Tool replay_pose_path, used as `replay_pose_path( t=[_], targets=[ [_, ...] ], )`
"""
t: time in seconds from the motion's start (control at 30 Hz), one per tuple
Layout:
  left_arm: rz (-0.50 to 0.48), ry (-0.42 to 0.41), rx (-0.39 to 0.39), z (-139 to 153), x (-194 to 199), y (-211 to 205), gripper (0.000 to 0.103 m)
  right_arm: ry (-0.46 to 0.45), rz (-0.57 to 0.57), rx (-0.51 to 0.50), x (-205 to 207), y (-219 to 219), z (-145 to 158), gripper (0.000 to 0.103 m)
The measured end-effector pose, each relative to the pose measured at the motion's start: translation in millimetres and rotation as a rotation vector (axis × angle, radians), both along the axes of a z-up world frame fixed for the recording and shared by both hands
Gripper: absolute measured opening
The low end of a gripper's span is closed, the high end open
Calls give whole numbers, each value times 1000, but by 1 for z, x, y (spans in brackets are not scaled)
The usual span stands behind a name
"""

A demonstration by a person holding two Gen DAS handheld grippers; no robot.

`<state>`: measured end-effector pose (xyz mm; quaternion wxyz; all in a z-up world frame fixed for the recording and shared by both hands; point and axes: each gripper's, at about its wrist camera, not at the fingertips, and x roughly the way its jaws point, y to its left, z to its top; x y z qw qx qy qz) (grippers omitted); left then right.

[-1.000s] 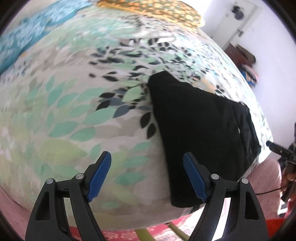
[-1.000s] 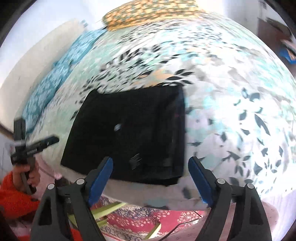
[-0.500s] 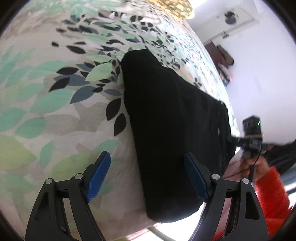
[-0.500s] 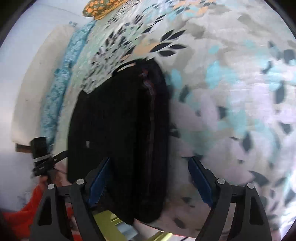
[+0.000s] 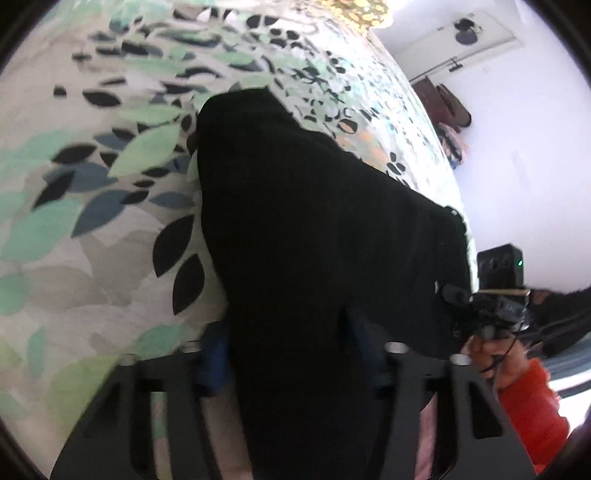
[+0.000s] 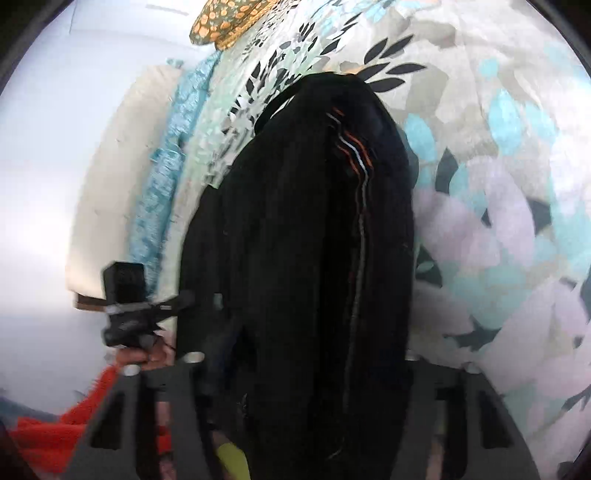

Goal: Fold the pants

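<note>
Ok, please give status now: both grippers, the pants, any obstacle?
Left gripper and right gripper both closing, black pants between the jaws. Pants folded, lying on leaf-print bedsheet. No obstacle seen.

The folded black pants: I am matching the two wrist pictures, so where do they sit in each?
Left wrist: folded black pants fill the centre, running down between the left gripper fingers.
Right wrist: pants fill the centre, striped edge on their right side.
Shared landmark: orange-patterned pillow at the top.
</note>
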<state>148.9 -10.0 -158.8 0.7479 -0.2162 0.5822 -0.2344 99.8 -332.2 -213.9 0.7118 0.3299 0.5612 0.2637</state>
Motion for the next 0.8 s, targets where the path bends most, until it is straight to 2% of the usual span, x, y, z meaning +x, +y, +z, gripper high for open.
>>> replay_pose_path(
  t=[0.03, 0.13, 0.23, 0.33, 0.47, 0.53, 0.6, 0.63, 0.67, 0.7, 0.73, 0.77, 0.8],
  targets=[
    [2, -6, -4, 2, 0, 2, 36, -16, 8, 7, 0, 3, 5, 42],
    [17, -35, -40, 22, 0, 8, 29, -64, 14, 44, 1, 10, 27, 38],
    [28, -104, -54, 51, 12, 20, 29, -122, 22, 63, 12, 20, 51, 37],
    [49, -157, -55, 71, 39, 33, 29, -190, 13, 54, 42, 32, 75, 37],
    [95, -199, 9, 81, 78, 41, 30, -222, -26, 8, 88, 48, 77, 38],
    [111, -206, 83, 71, 94, 37, 37, -189, -49, -10, 105, 53, 63, 40],
    [113, -200, 206, 54, 98, 35, 45, -110, -66, -65, 115, 55, 34, 44],
    [116, -188, 339, 40, 95, 33, 45, -73, -76, -103, 117, 57, 24, 49],
    [116, -188, 411, 34, 90, 32, 45, -25, -101, -150, 116, 56, 12, 52],
    [114, -217, 441, 31, 76, 36, 52, -25, -137, -132, 110, 50, 9, 54],
    [119, -248, 436, 34, 62, 41, 60, -34, -159, -113, 104, 45, 9, 60],
    [134, -282, 469, 38, 45, 47, 65, -48, -182, -110, 95, 39, 13, 65],
    [149, -313, 520, 43, 30, 51, 75, -65, -199, -116, 84, 34, 18, 68]
  ],
)
